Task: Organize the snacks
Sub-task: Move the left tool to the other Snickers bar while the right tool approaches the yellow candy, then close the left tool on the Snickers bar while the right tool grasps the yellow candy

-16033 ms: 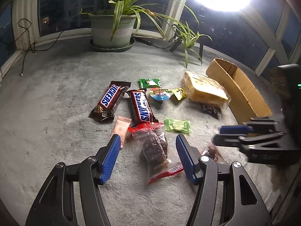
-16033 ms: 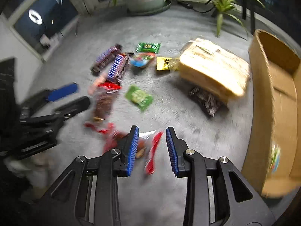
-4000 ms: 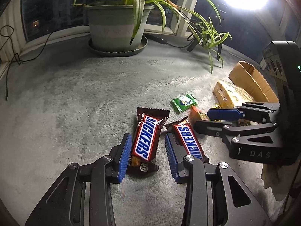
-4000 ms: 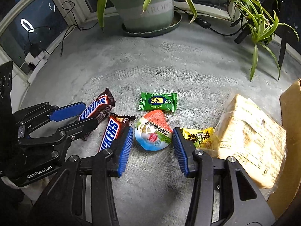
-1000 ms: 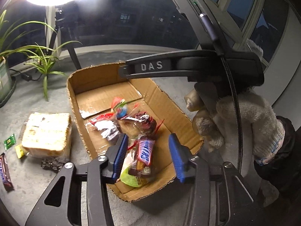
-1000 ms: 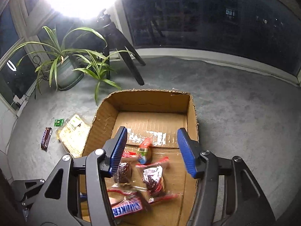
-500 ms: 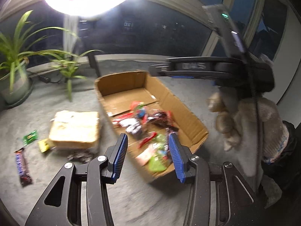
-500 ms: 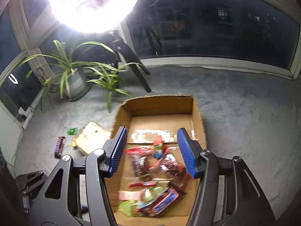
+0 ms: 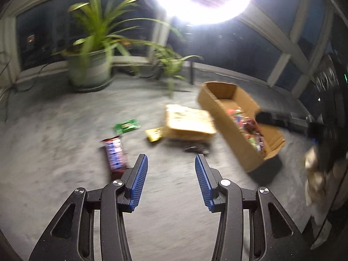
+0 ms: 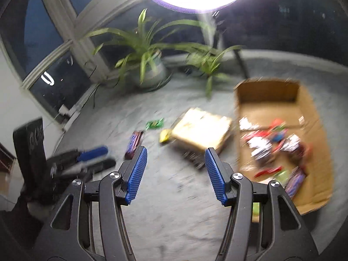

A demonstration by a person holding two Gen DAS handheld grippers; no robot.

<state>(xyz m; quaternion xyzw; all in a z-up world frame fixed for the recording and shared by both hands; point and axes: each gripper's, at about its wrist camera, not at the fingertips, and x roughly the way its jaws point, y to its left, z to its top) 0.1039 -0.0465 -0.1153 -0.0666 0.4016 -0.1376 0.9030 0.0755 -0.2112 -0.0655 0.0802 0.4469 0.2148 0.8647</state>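
Your left gripper (image 9: 171, 181) has its blue pads spread with nothing between them, and your right gripper (image 10: 175, 173) is likewise parted and empty, both over bare grey carpet (image 9: 65, 134). Just beyond the left fingers lies a Snickers bar (image 9: 114, 154), the nearest thing left to collect. Past it sit a green packet (image 9: 126, 126), a yellow packet (image 9: 154, 134), a large pale wrapped pack (image 9: 188, 121) and a small dark packet (image 9: 196, 148) tucked against its near edge. The cardboard box (image 10: 313, 117) to the right already holds a heap of wrappers, so by the look of it most of the sorting is done. Potted plants (image 10: 150, 69) stand well behind, out of your way.
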